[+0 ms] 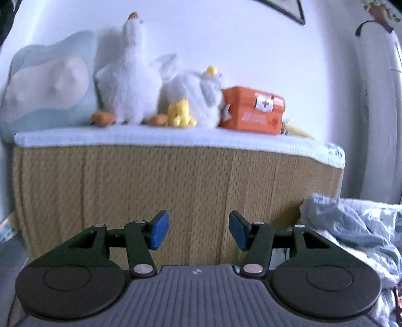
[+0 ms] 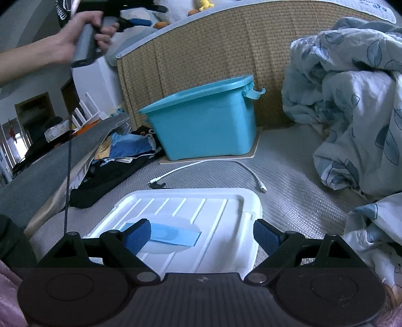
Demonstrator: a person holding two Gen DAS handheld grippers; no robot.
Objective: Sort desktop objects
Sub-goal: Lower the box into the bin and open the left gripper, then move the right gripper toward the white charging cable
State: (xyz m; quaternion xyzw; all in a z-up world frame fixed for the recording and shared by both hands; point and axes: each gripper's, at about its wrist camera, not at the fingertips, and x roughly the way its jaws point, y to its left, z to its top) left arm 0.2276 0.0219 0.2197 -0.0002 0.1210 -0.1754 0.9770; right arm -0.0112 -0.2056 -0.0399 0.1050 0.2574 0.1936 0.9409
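Observation:
My left gripper (image 1: 199, 231) is open and empty, held up in front of a woven headboard (image 1: 176, 196). It also shows in the right wrist view (image 2: 137, 23), raised at the upper left in a hand. My right gripper (image 2: 202, 236) is open and empty, low over a white lid (image 2: 216, 208) that lies on the grey mat. A flat blue and white item (image 2: 173, 235) lies on the lid between my fingers. A teal bin (image 2: 203, 125) stands open behind the lid. A white cable (image 2: 208, 166) lies between bin and lid.
Two white plush toys (image 1: 133, 78) and an orange box (image 1: 253, 112) sit on the headboard ledge (image 1: 150, 137). A crumpled blue-grey quilt (image 2: 351, 113) fills the right side. Dark clothes and bags (image 2: 118, 161) lie left of the bin.

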